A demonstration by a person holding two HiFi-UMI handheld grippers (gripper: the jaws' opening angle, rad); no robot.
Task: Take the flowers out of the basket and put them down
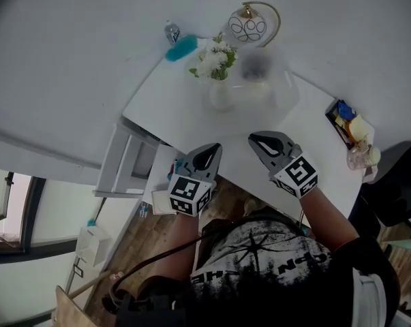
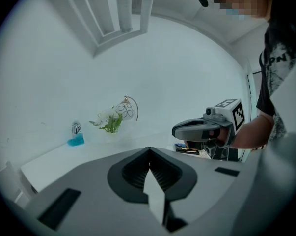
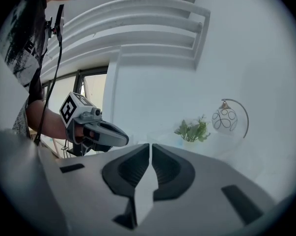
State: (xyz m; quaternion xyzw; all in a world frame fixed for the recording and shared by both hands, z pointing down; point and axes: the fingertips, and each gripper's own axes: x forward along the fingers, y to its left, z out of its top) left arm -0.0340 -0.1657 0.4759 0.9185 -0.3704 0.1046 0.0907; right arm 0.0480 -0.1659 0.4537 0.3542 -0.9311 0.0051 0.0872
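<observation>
The white flowers, small soft blooms with green leaves, stand in a white rounded vessel near the far edge of the smooth white tabletop, close to the wall. It looks more like a glossy vase than a woven basket, but the material I cannot tell for sure. Just behind the flowers is a lamp with a curved golden arm and a round globe with wire loops. A small bottle with blue liquid lies toward the far left edge. A dark flat tray with small colourful items sits at the right edge. The left gripper and the right gripper, both grey matte plastic with ribbed dark pads, hover side by side over the near edge, well apart from the flowers. Each has its jaws pressed together with nothing between them.
</observation>
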